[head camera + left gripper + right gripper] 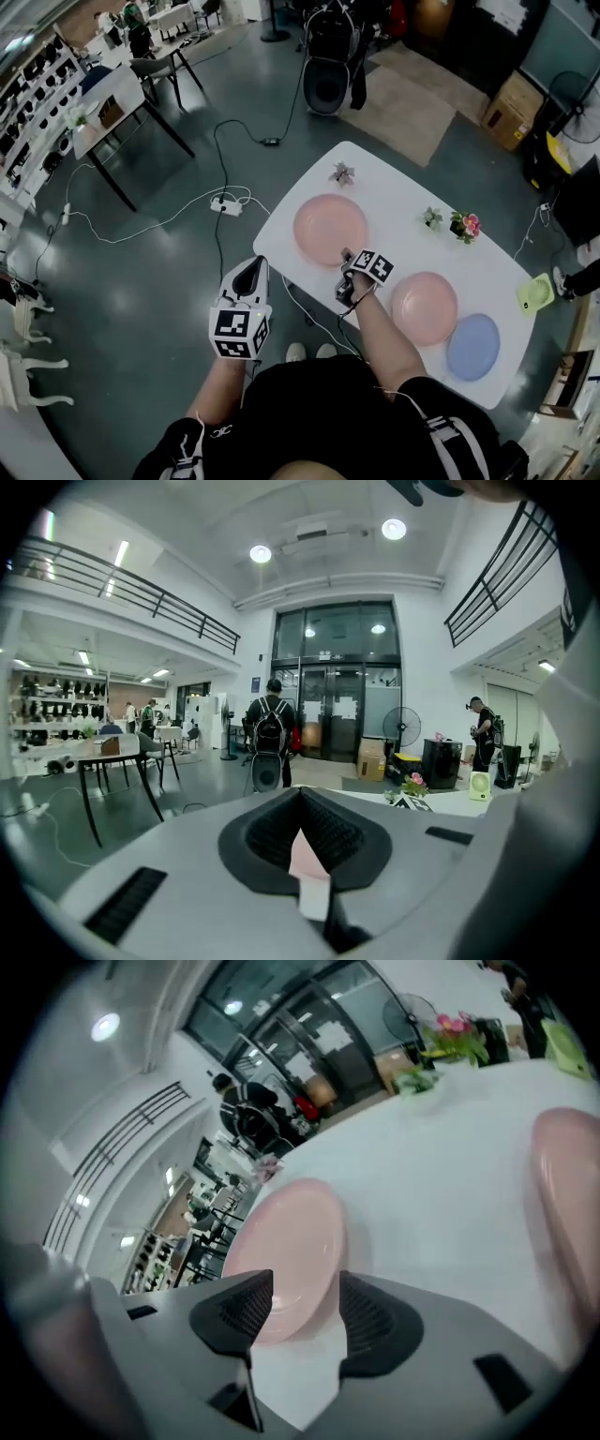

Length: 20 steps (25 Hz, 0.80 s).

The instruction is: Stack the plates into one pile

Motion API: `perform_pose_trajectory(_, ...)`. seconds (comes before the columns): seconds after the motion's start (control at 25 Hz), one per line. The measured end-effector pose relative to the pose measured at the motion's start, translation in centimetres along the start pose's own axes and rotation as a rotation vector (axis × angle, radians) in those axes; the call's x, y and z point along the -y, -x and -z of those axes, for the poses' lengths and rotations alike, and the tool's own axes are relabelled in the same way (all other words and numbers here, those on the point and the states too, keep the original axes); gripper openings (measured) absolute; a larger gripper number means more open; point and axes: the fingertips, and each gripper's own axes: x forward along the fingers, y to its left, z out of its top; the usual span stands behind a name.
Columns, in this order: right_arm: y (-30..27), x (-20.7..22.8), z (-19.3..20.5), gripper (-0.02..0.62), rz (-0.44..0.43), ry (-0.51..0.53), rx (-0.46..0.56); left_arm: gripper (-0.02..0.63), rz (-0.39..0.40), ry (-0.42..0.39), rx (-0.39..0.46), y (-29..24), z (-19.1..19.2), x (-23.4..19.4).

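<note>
Three plates lie apart on the white table (394,202): a pink plate (330,229) at the left, a second pink plate (424,307) nearer me, and a blue plate (472,346) at the right end. My right gripper (346,256) hangs at the near rim of the left pink plate (286,1241). Its jaws (307,1283) are open, with the rim showing between them and no pad pressing on it. The second pink plate (567,1204) shows at the right edge of that view. My left gripper (255,265) hovers off the table's left edge, shut (300,794) and empty.
Small flower pots (464,225), (432,217), (342,173) stand along the table's far side, and a green object (535,293) sits at its right end. A power strip (227,204) and cables lie on the floor at left. A person with a backpack (330,56) stands beyond.
</note>
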Motion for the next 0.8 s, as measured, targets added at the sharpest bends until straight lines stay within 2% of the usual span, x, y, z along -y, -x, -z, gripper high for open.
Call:
perform_pose_trajectory(0.12,-2.1,1.1,0.4,0.212,-0.027,-0.18,-0.062,0.012,-0.032,0.007,-0.003,0.3,0.5,-1.1)
perform_pose_trajectory(0.32,-3.8,2.0,0.8,0.171,-0.017,-0.342,-0.114,0.013,-0.06,0.014,0.005,1.0,0.3,-2.0)
perform_pose_trajectory(0.4,-3.9,2.5,0.9,0.137,0.002,-0.354,-0.125,0.012,-0.069,0.019,0.013,1.4,0.1,-2.2)
perform_pose_trajectory(0.44,-3.8,2.6,0.8,0.071,0.013,-0.344,-0.125,0.012,-0.075,0.022,0.016,1.5,0.1,-2.3)
perform_pose_trajectory(0.48,-3.6,2.6,0.5,0.048,0.017,-0.334,-0.118,0.012,-0.082,0.026,0.019,1.6,0.0,-2.5)
perform_pose_trajectory(0.64,-2.7,1.2,-0.3,0.046,-0.021,-0.296,-0.092,0.012,-0.09,0.042,0.025,1.9,0.0,-2.9)
perform_pose_trajectory(0.8,-0.8,-1.4,-1.1,0.046,-0.112,-0.278,-0.077,0.012,-0.073,0.034,0.039,2.0,-0.6,-2.4)
